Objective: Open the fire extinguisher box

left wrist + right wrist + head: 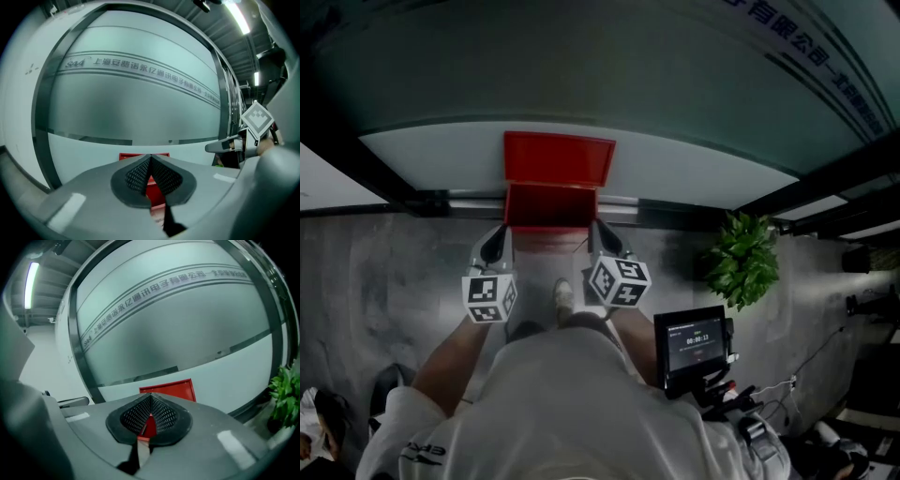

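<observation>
The box [551,208] is seen as a plain red, square-cornered case set on the floor [384,272] at the foot of a frosted glass wall [581,75]. It lies just ahead of the tips of both grippers. Its lid [560,159] is raised and stood upright against the glass, with a shallow rim shown round its edge. The body below it is turned open side up, though its contents cannot be made out.

The left gripper [150,164] is aimed at the box's left front corner and the right gripper [150,401] at its right front corner. The jaws of each are pressed together with nothing pinched between them, and the meshed pads [136,176] are closed into a narrow V. Through the slit under each V, a sliver of the box's red is seen.

One box with one lid is counted. Two grippers are counted, each held in one hand, and two marker cubes [489,297], one behind each pair of jaws. One shoe [563,298] is shown on the floor between the two cubes. One potted plant [741,261] is placed to the right of the right gripper, near the wall. One dark screen [691,345] is mounted behind the right gripper and to its right, close to the person's body. One band of lettering [154,289] is run across the glass above and beyond both grippers.
</observation>
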Demonstrator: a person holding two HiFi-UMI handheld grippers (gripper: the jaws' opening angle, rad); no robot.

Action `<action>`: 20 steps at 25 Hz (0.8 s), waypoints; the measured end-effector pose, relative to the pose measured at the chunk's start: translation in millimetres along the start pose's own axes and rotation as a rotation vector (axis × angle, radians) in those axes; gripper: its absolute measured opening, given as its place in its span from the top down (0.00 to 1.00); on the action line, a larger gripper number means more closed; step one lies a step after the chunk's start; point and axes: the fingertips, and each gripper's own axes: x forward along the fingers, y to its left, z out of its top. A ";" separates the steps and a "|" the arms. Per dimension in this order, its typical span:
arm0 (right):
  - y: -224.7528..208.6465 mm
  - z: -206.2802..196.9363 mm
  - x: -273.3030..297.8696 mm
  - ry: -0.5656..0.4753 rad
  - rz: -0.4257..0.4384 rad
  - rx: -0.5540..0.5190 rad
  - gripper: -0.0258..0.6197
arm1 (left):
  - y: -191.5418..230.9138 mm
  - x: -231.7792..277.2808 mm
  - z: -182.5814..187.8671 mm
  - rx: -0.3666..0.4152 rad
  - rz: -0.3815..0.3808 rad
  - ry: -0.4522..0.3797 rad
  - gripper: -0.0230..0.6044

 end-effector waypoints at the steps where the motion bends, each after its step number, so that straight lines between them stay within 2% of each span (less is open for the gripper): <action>1: 5.7 -5.5 -11.3 -0.003 -0.006 0.002 0.94 | 0.2 -13.2 -1.5 0.001 -0.007 -0.003 0.96; 6: 35.2 -29.5 -67.3 -0.027 -0.035 -0.002 0.94 | -3.7 -74.7 -7.2 0.005 -0.051 -0.020 0.96; 12: 51.2 -58.7 -127.4 -0.018 -0.079 0.011 0.94 | -18.4 -127.6 -15.9 0.006 -0.098 -0.023 0.96; 20: 62.2 -73.1 -171.8 0.006 -0.043 -0.017 0.94 | -43.7 -165.9 -27.4 -0.003 -0.096 -0.026 0.96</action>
